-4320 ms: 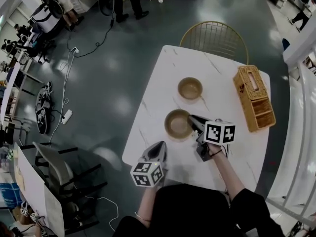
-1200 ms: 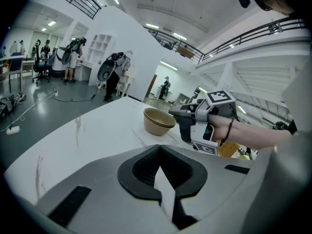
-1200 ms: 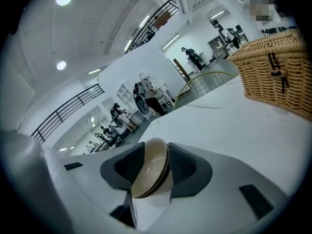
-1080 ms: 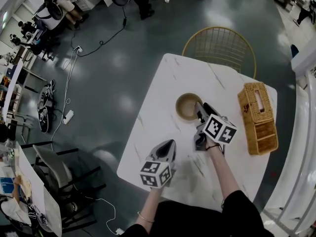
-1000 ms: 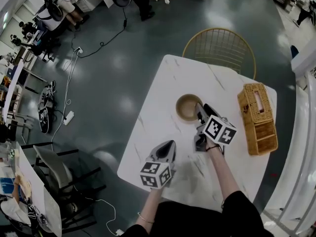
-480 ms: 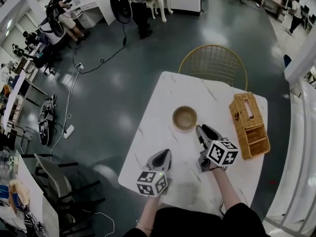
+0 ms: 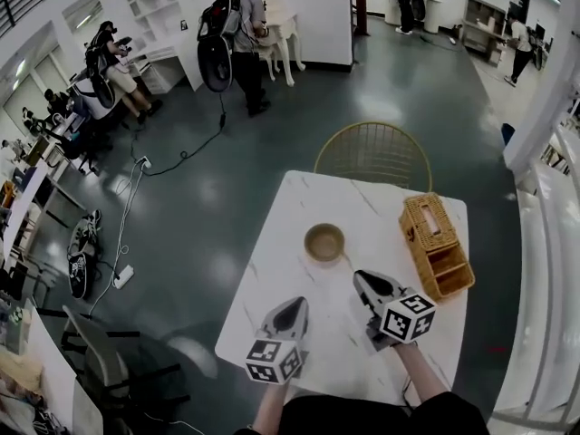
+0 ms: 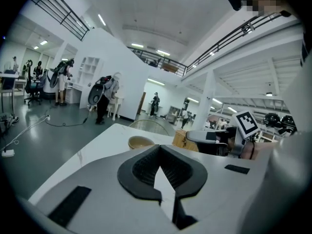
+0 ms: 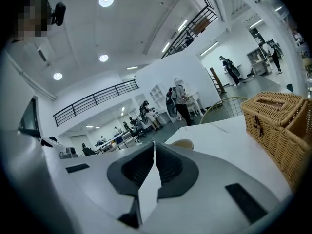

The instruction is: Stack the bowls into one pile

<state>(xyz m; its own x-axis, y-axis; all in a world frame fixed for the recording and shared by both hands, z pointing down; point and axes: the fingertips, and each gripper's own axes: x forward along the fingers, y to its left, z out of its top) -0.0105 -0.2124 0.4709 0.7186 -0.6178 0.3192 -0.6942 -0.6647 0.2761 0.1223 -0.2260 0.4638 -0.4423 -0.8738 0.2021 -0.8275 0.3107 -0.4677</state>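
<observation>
The tan bowls stand as one pile (image 7: 323, 242) on the white marble table (image 7: 290, 207), nested inside each other. The pile shows beyond the jaws in the left gripper view (image 8: 141, 142) and in the right gripper view (image 9: 183, 144). My left gripper (image 7: 292, 304) hovers near the table's front edge, well short of the pile, its jaws together on nothing. My right gripper (image 7: 361, 277) hangs to the right of it and nearer the pile. Its jaws have just been closing, they now meet, and nothing is between them.
A wicker basket (image 7: 437, 246) lies on the table's right side, close to my right gripper. A gold wire chair (image 7: 373, 155) stands behind the table. People, desks and cables are across the dark floor, far off at the left and back.
Both grippers have drawn back from the pile toward the person and risen. The right gripper's jaws, open beside the pile before, have come together. The head view has tilted up.
</observation>
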